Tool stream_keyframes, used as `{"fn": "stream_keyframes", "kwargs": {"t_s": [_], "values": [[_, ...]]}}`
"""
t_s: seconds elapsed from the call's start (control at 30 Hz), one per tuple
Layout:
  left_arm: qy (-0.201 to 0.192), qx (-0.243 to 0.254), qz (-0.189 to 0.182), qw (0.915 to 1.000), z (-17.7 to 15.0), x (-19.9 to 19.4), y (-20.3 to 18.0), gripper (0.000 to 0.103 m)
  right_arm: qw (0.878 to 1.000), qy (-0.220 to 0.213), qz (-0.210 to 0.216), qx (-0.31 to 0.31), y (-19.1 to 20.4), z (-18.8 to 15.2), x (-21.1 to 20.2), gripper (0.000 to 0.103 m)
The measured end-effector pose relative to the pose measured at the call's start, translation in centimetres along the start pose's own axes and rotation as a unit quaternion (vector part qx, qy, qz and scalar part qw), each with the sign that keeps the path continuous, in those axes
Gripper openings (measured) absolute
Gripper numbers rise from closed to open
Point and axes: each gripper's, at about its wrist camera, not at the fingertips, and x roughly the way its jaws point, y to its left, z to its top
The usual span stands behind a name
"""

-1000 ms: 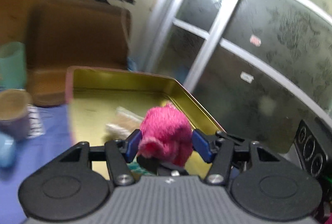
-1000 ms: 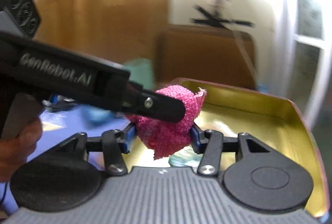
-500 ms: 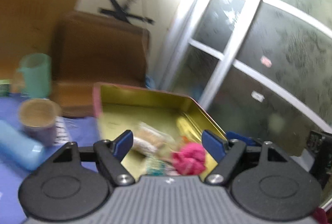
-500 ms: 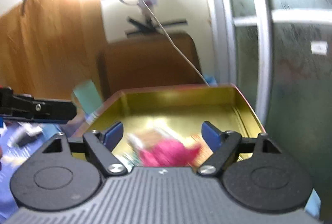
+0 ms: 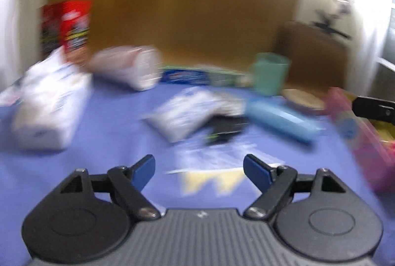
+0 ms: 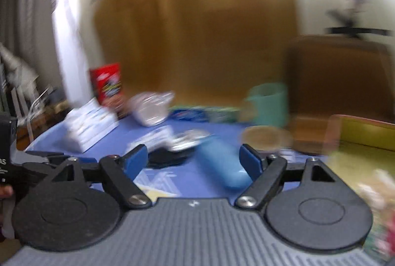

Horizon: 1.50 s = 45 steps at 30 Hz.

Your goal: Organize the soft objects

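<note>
Both views are motion-blurred. My left gripper [image 5: 199, 171] is open and empty above the blue tablecloth [image 5: 103, 132]. My right gripper [image 6: 193, 158] is open and empty too. Soft white packs lie on the cloth: one at the left [image 5: 49, 103], one in the middle [image 5: 182, 113] and a rolled one at the back [image 5: 128, 66]. A blue cylinder [image 5: 281, 121] lies right of the middle; it also shows between my right gripper's fingers [image 6: 219, 162]. The gold tin tray [image 6: 365, 140] stands at the right, its pink wall [image 5: 358, 132] in the left wrist view.
A teal cup [image 5: 269, 73] and a flat blue box [image 5: 192, 76] stand at the back. A red packet [image 5: 74, 29] leans at the back left. A brown board [image 5: 172, 7] rises behind the table. A black item [image 5: 224, 130] lies mid-table.
Both grippers let go of the pink fluffy piece into the tin tray, opened, and swung left to face the blue table with the packs.
</note>
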Motion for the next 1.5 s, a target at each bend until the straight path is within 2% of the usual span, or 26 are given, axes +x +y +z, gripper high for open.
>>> {"fn": "stream_keyframes", "kwargs": {"t_s": [0.17, 0.27, 0.43, 0.63, 0.67, 0.7, 0.73, 0.77, 0.8, 0.83, 0.93, 1.07, 1.17, 1.23, 1.3, 1.4, 1.5], "values": [[-0.004, -0.028, 0.011, 0.9995, -0.6, 0.9, 2.2, 0.081, 0.998, 0.059, -0.003, -0.020, 2.3, 0.4, 8.1, 0.067], [-0.007, -0.032, 0.008, 0.9994, -1.2, 1.2, 2.7, 0.079, 0.996, 0.084, 0.000, -0.022, 2.7, 0.4, 10.9, 0.066], [-0.023, -0.054, -0.011, 0.9982, -1.4, 0.9, 3.7, 0.079, 0.995, 0.099, 0.026, -0.019, 3.5, 1.4, 14.7, 0.066], [-0.035, -0.089, -0.013, 0.9953, -1.5, 0.6, 4.6, 0.078, 0.990, 0.134, 0.043, 0.026, 3.0, 2.8, 20.8, 0.066], [-0.040, -0.095, -0.012, 0.9946, -1.5, 0.5, 4.8, 0.078, 0.988, 0.143, 0.043, 0.025, 3.1, 2.8, 21.4, 0.055], [-0.046, -0.103, -0.011, 0.9935, -1.5, 0.3, 5.1, 0.078, 0.987, 0.154, 0.049, 0.022, 3.3, 2.7, 22.0, 0.032], [-0.052, -0.111, -0.011, 0.9924, -1.6, 0.1, 5.3, 0.078, 0.985, 0.163, 0.047, 0.017, 3.7, 2.5, 22.2, 0.032], [-0.055, -0.119, -0.012, 0.9912, -1.6, 0.0, 5.6, 0.078, 0.986, 0.160, 0.044, 0.014, 4.0, 2.4, 21.7, 0.020], [-0.057, -0.129, -0.015, 0.9898, -1.5, 0.0, 6.0, 0.078, 0.987, 0.156, 0.046, 0.007, 4.3, 2.3, 21.2, 0.004], [-0.056, -0.137, -0.017, 0.9888, -1.5, 0.0, 6.3, 0.078, 0.986, 0.157, 0.052, 0.002, 4.7, 2.2, 20.4, 0.002], [-0.052, -0.161, -0.026, 0.9852, -1.5, 0.1, 7.1, 0.078, 0.986, 0.150, 0.064, -0.013, 5.5, 0.9, 17.0, 0.002], [-0.051, -0.179, -0.029, 0.9821, -1.6, 0.0, 7.5, 0.078, 0.980, 0.173, 0.090, -0.035, 6.6, -2.2, 13.2, 0.003], [-0.055, -0.183, -0.023, 0.9813, -1.6, -0.1, 7.6, 0.078, 0.980, 0.164, 0.100, -0.058, 7.0, -2.5, 12.2, 0.009], [-0.058, -0.181, -0.018, 0.9816, -1.6, -0.1, 7.5, 0.078, 0.983, 0.153, 0.088, -0.058, 6.8, -1.5, 12.5, 0.021], [-0.060, -0.176, -0.015, 0.9824, -1.7, -0.2, 7.3, 0.079, 0.987, 0.137, 0.081, -0.027, 6.3, 0.2, 14.0, 0.045], [-0.065, -0.168, -0.014, 0.9835, -1.7, -0.3, 7.1, 0.079, 0.988, 0.130, 0.083, 0.001, 6.4, 2.5, 17.5, 0.055], [-0.069, -0.165, -0.014, 0.9839, -1.7, -0.4, 7.1, 0.079, 0.986, 0.156, 0.065, 0.003, 7.1, 3.3, 21.7, 0.056]]}}
